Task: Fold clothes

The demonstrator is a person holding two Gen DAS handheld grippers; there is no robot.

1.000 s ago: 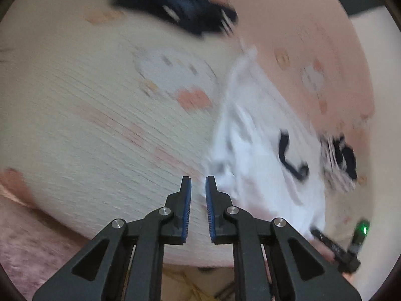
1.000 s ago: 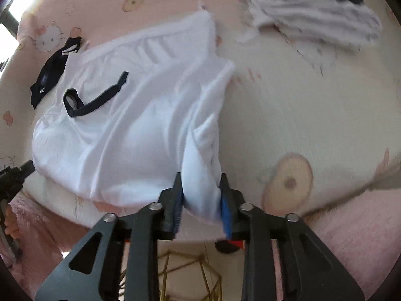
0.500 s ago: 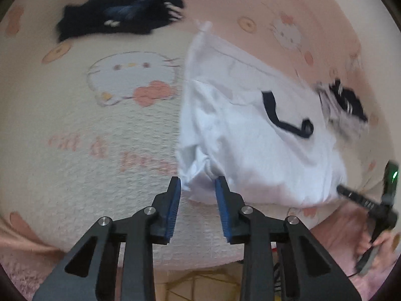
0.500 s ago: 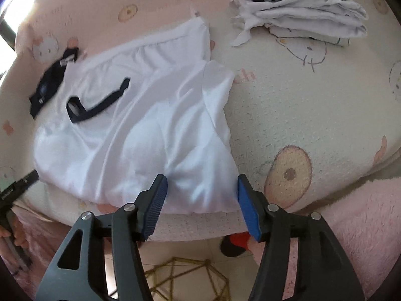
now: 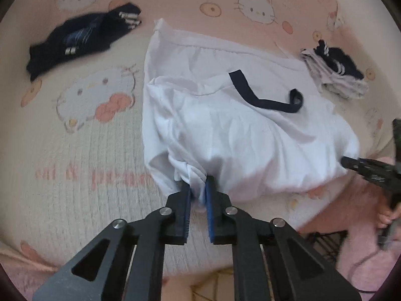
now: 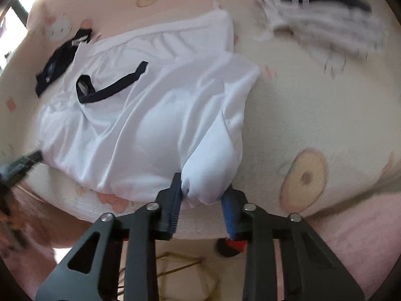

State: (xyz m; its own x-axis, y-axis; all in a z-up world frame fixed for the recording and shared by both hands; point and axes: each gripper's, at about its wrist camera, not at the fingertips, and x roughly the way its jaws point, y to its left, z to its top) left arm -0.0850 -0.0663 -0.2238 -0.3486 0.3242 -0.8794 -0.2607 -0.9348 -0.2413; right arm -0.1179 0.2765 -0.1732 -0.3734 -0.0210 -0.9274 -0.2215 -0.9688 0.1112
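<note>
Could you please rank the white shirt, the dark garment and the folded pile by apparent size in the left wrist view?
1. White shirt
2. Dark garment
3. Folded pile, though it lies farther away.

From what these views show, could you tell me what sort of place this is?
Probably a bedroom: a pink-and-cream cartoon-cat bedspread covers a soft bed, with a white T-shirt spread on it beside a folded stack of white and navy clothes.

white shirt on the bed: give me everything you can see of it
The white shirt is thin, wrinkled fabric with a navy neckband, spread rumpled on the bedsheet. Both near corners are bunched between closing jaws: left gripper, right gripper. Nothing else touches it.
</note>
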